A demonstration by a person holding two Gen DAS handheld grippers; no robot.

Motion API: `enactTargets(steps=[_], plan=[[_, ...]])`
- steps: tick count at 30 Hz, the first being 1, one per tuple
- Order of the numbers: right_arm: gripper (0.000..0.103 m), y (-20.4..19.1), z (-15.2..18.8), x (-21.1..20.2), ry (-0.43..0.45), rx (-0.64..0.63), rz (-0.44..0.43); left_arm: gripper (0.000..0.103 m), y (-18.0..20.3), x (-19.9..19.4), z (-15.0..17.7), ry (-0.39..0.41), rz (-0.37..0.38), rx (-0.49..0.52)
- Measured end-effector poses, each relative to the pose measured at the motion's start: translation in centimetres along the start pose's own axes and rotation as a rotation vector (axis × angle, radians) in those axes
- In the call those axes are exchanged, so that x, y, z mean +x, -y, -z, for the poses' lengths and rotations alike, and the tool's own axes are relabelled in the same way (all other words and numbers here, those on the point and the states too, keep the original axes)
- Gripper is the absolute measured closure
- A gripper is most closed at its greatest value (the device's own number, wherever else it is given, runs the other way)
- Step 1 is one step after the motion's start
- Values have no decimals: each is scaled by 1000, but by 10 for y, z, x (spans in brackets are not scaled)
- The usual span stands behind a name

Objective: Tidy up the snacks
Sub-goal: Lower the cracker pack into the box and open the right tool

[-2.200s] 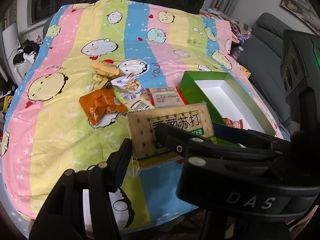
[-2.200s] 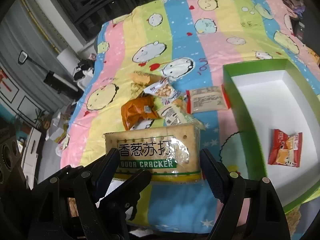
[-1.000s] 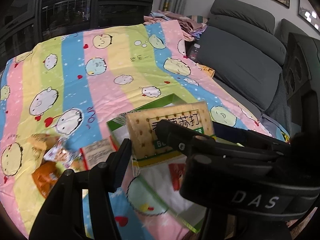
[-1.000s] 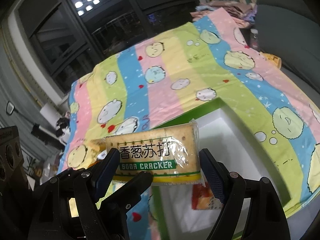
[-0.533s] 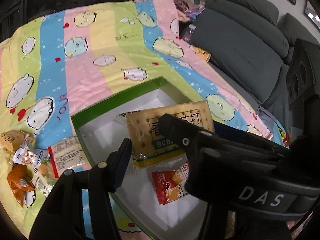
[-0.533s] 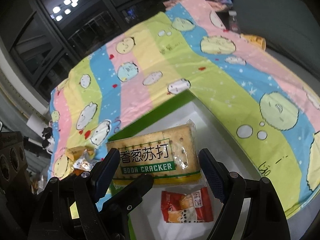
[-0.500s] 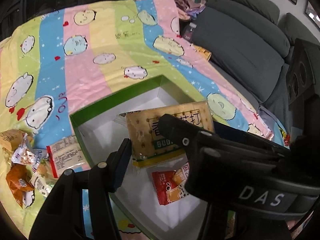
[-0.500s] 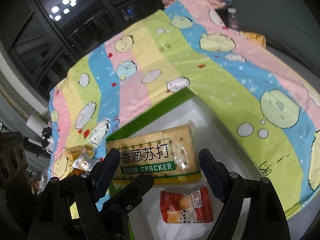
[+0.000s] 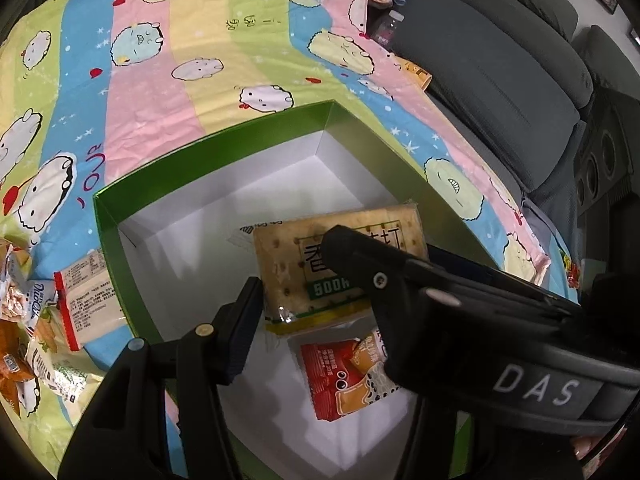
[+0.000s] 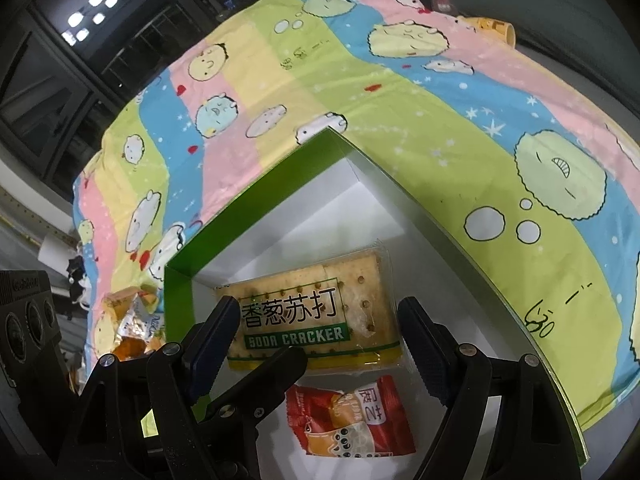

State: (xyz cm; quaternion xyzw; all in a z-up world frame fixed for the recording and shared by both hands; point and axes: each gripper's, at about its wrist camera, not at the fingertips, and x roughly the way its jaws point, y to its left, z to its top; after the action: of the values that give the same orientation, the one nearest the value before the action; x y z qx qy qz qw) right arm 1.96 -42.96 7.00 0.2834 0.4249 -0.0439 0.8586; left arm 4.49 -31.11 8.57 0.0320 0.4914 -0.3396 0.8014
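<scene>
A soda cracker pack (image 9: 288, 264) (image 10: 312, 312), tan with a green label, hangs low over the white inside of a green box (image 9: 216, 136) (image 10: 248, 196). Both grippers hold it. My right gripper (image 10: 316, 324) is shut on its two short ends. My left gripper (image 9: 296, 272) is shut across it, one finger (image 9: 244, 312) against its left side and the other covering part of the label. A red and orange snack packet (image 9: 348, 372) (image 10: 352, 420) lies on the box floor just below the pack.
The box sits on a striped cartoon blanket (image 9: 160, 80). Several loose snack packets (image 9: 36, 320) (image 10: 128, 320) and a white red-edged packet (image 9: 84, 296) lie left of the box. A grey sofa (image 9: 500, 60) and a small bottle (image 9: 386, 28) are to the right.
Both grippers carried the cracker pack from beside the snack pile to above the box, then sank and tilted down toward its floor. The grips stayed the same.
</scene>
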Motion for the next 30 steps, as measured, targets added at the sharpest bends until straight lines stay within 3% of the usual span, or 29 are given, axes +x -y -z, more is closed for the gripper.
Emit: enactTargets(steps=[20, 26, 30], plan=[[20, 10, 1, 15, -52, 56, 27, 47, 2, 14, -1, -8, -16, 33], [20, 6, 3, 7, -18, 38, 24, 47, 2, 0, 1, 21, -19, 17], [19, -2, 8, -14, 45, 19, -13, 42, -5, -23, 5, 48, 28, -21]])
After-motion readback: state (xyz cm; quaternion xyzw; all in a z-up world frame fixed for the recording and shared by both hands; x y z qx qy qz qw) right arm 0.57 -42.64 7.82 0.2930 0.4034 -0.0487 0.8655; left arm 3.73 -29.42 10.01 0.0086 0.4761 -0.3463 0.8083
